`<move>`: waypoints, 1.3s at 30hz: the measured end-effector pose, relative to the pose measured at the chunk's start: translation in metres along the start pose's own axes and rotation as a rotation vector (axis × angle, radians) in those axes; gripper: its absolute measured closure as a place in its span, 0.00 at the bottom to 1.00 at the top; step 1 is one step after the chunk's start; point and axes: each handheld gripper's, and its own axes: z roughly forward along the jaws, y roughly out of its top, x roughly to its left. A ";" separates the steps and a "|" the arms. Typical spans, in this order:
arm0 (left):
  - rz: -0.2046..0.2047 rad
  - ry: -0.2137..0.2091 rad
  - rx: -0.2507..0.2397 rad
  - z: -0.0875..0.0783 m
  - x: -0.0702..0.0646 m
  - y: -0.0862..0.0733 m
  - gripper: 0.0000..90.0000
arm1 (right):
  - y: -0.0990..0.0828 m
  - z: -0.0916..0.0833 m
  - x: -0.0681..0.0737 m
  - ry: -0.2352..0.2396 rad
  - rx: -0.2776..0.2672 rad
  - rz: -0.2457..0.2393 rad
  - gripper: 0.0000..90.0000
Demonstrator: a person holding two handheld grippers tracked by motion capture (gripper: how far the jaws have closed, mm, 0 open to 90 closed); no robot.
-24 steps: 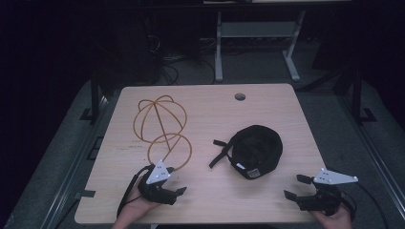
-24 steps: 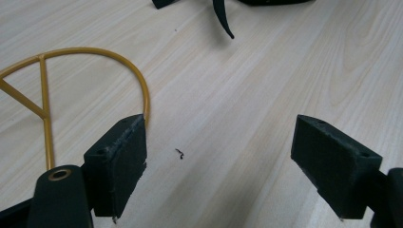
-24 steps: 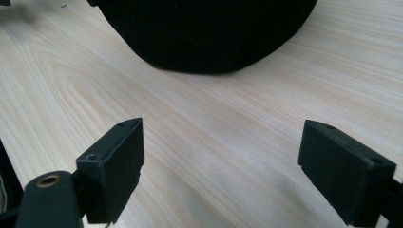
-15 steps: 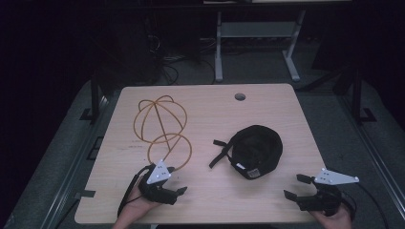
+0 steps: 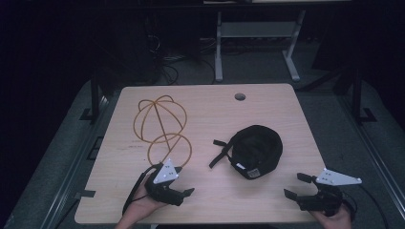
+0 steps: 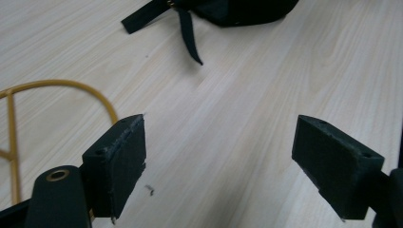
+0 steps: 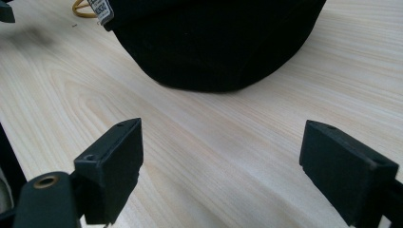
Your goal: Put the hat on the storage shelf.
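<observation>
Change: nothing has shifted since the earlier frames; both hands, the cap and the wire frame lie where they were.
Left gripper (image 5: 184,193): low over the near left part of the table (image 5: 210,105), held in the person's left hand (image 5: 141,207); its jaws are spread wide with bare wood between them.
Right gripper (image 5: 297,187): at the near right corner of the table, held in the right hand (image 5: 332,217); jaws likewise spread wide, nothing between them.
Cap (image 5: 254,151): black, lying on the right half of the table, its straps (image 5: 220,153) trailing toward the left; it is near the right gripper but apart from it, and fills the space ahead of that gripper's jaws in the right gripper view.
Wire frame (image 5: 162,126): yellow-orange, dome-shaped, on the left half of the table, its near ring just beyond the left gripper.
Hole (image 5: 239,97): round, near the table's far edge.
</observation>
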 end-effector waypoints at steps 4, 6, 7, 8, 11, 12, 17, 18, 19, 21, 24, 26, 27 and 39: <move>0.027 -0.019 0.017 0.004 -0.006 0.007 0.20 | 0.000 0.000 0.000 -0.002 -0.001 -0.004 0.16; 0.038 -0.025 0.016 0.005 -0.008 0.011 0.20 | 0.000 0.000 -0.001 -0.003 -0.001 -0.002 0.16; 0.042 -0.026 0.011 0.005 -0.010 0.013 0.20 | 0.000 0.000 -0.001 -0.003 0.001 -0.003 0.16; 0.050 -0.030 0.010 0.005 -0.011 0.015 0.20 | -0.001 0.000 -0.001 -0.006 0.003 -0.004 0.16; 0.059 -0.038 0.004 0.006 -0.013 0.021 0.20 | -0.001 0.001 -0.001 -0.009 0.009 -0.004 0.16; 0.055 -0.041 0.001 0.007 -0.013 0.022 0.21 | -0.001 0.001 -0.001 -0.010 0.011 -0.006 0.16; 0.061 -0.060 -0.014 0.011 -0.015 0.034 0.21 | 0.000 0.002 0.000 0.000 0.003 -0.015 0.16; 0.063 -0.066 -0.018 0.012 -0.016 0.036 0.21 | 0.000 0.001 0.000 0.000 0.001 -0.015 0.16; 0.069 -0.069 -0.012 0.013 -0.016 0.038 0.21 | 0.000 0.001 0.000 0.001 -0.003 -0.013 0.16; 0.067 -0.082 -0.009 0.017 -0.018 0.042 0.21 | 0.000 0.001 0.000 0.002 -0.007 -0.014 0.16; 0.071 -0.110 0.003 0.022 -0.020 0.049 0.24 | -0.001 0.002 0.000 0.014 -0.002 -0.008 0.16; 0.070 -0.114 -0.005 0.025 -0.022 0.052 0.25 | 0.000 0.003 0.000 0.024 -0.006 -0.002 0.16; 0.074 -0.117 -0.003 0.026 -0.023 0.054 0.26 | 0.000 0.003 0.000 0.024 -0.009 -0.002 0.16; 0.164 -0.165 0.023 0.041 -0.033 0.086 0.30 | 0.002 0.003 0.001 0.034 -0.015 -0.006 0.16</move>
